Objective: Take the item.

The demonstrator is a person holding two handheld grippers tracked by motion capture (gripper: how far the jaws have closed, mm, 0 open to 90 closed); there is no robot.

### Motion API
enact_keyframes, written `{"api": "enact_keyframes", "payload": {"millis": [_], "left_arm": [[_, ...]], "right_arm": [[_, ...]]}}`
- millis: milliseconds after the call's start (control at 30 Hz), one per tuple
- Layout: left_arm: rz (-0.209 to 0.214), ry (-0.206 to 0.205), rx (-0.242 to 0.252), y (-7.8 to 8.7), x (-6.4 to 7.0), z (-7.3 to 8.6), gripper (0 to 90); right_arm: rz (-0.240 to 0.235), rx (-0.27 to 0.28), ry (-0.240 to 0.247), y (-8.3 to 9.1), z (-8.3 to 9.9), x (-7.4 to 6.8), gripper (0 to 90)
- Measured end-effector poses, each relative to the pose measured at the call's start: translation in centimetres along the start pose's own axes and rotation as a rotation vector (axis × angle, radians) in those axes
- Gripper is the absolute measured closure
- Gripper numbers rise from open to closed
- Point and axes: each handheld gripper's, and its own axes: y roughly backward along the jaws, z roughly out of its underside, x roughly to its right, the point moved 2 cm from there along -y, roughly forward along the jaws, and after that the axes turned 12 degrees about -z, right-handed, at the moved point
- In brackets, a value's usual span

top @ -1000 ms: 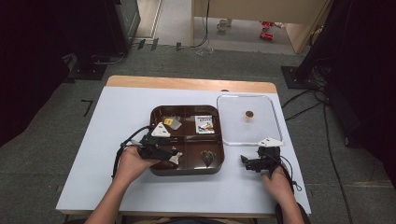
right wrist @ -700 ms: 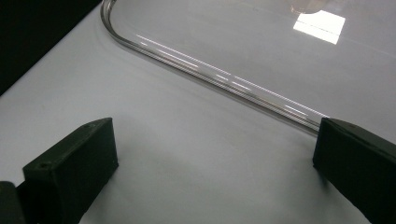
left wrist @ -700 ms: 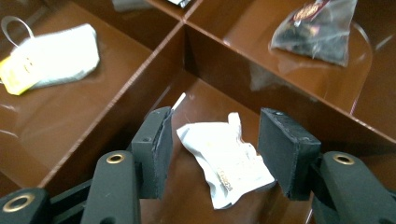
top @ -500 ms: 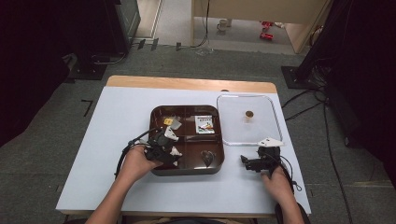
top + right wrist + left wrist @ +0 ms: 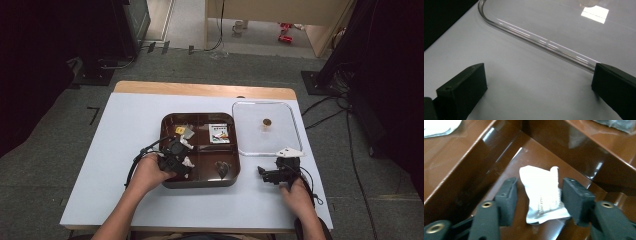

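Note:
A brown tray (image 5: pixel 200 184) with four compartments lies mid-table. My left gripper (image 5: pixel 184 162) reaches into its front-left compartment. In the left gripper view that gripper (image 5: pixel 537 195) stands open, its jaws on either side of a crumpled white packet (image 5: pixel 544 195) that lies on the compartment floor (image 5: pixel 529 157). The right pad (image 5: pixel 574 195) is at the packet's edge; the left pad is a little apart from it. My right gripper (image 5: pixel 262 173) rests open on the white table, its jaws (image 5: pixel 539 85) empty, just before the rim of a clear tray (image 5: pixel 536 40).
The clear tray (image 5: pixel 250 147) right of the brown tray holds a small brown round piece (image 5: pixel 267 122). The back compartments hold a yellow-and-silver packet (image 5: pixel 186 131) and a printed white packet (image 5: pixel 219 133). A dark item (image 5: pixel 222 169) lies front right.
My left gripper has moved right from the tray's front-left edge into the front-left compartment. The right gripper has stayed put.

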Motion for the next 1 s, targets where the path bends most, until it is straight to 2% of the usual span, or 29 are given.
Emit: {"api": "enact_keyframes", "payload": {"millis": [133,367,567,600,867,1000], "left_arm": [[0.01,0.01,-0.005,0.1,0.2,0.1,61.2],[0.014,0.015,-0.011,0.4,0.4,0.1,69.0],[0.026,0.013,-0.003,0.5,0.4,0.1,70.3],[0.041,0.018,0.006,0.6,0.3,0.1,70.4],[0.037,0.045,0.036,1.4,-0.4,0.4,70.4],[0.043,0.064,0.074,2.1,-1.0,0.6,70.4]], "right_arm": [[0.0,0.0,0.0,0.0,0.0,0.0,0.0],[0.0,-0.002,-0.001,0.0,0.0,0.0,0.0],[0.002,-0.001,0.001,0.0,0.0,0.0,0.0],[0.001,-0.002,-0.001,0.0,0.0,0.0,0.0],[0.0,-0.001,-0.002,0.0,0.0,0.0,0.0],[0.0,-0.001,-0.002,0.0,0.0,0.0,0.0]]}}
